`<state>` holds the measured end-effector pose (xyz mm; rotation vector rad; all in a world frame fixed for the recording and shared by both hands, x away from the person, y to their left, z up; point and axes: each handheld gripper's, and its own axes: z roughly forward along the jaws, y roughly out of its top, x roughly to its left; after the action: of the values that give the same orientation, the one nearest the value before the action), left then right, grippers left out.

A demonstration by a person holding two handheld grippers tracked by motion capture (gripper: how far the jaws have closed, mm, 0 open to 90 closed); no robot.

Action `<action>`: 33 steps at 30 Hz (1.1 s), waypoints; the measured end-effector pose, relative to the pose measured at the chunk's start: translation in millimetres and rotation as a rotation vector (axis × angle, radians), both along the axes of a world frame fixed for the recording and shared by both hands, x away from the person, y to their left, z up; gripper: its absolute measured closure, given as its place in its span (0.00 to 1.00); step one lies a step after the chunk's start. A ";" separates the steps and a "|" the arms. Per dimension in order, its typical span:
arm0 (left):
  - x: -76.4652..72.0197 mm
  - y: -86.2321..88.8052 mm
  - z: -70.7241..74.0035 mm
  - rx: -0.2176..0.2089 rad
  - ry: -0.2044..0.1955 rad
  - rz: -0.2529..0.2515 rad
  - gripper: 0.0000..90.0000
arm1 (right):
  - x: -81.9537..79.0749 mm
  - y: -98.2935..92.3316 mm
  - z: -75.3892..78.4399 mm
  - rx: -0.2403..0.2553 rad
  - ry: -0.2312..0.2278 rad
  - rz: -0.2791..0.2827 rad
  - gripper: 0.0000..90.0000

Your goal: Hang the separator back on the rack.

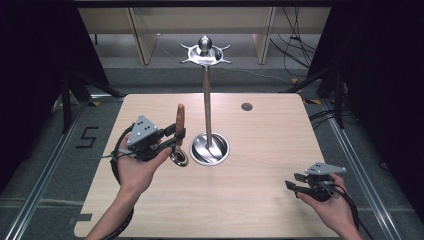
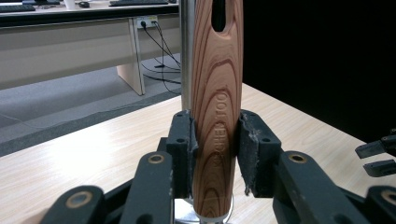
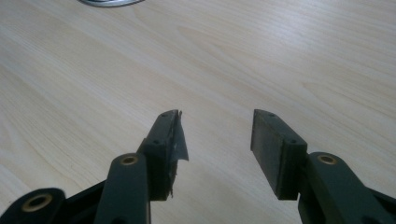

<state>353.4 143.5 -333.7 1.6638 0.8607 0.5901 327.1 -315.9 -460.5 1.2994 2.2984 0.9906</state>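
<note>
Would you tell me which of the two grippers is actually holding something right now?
The left gripper: its jaws clamp the upright wooden handle. The right gripper is open over bare table.

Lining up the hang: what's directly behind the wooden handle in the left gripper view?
The stand's metal pole rises just behind the wooden handle, left of it. The handle covers the pole's base.

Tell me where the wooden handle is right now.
In the high view the wooden handle stands upright at table left, clamped in the left hand-held gripper, just left of the metal stand.
</note>
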 end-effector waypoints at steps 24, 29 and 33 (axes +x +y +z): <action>5.2 -1.0 14.1 -0.012 -0.021 0.004 0.75 | 0.5 -0.9 0.0 -0.003 -0.013 0.004 0.58; 6.4 -0.5 19.0 -0.021 -0.033 0.009 0.75 | 0.2 -1.0 0.2 -0.002 -0.009 0.003 0.58; 8.1 -0.3 23.5 -0.019 -0.037 0.007 0.75 | 0.5 -1.5 0.1 -0.001 -0.012 0.007 0.58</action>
<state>361.5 143.3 -310.1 1.6286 0.8435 0.6140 327.6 -317.4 -460.4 1.2823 2.2953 0.9967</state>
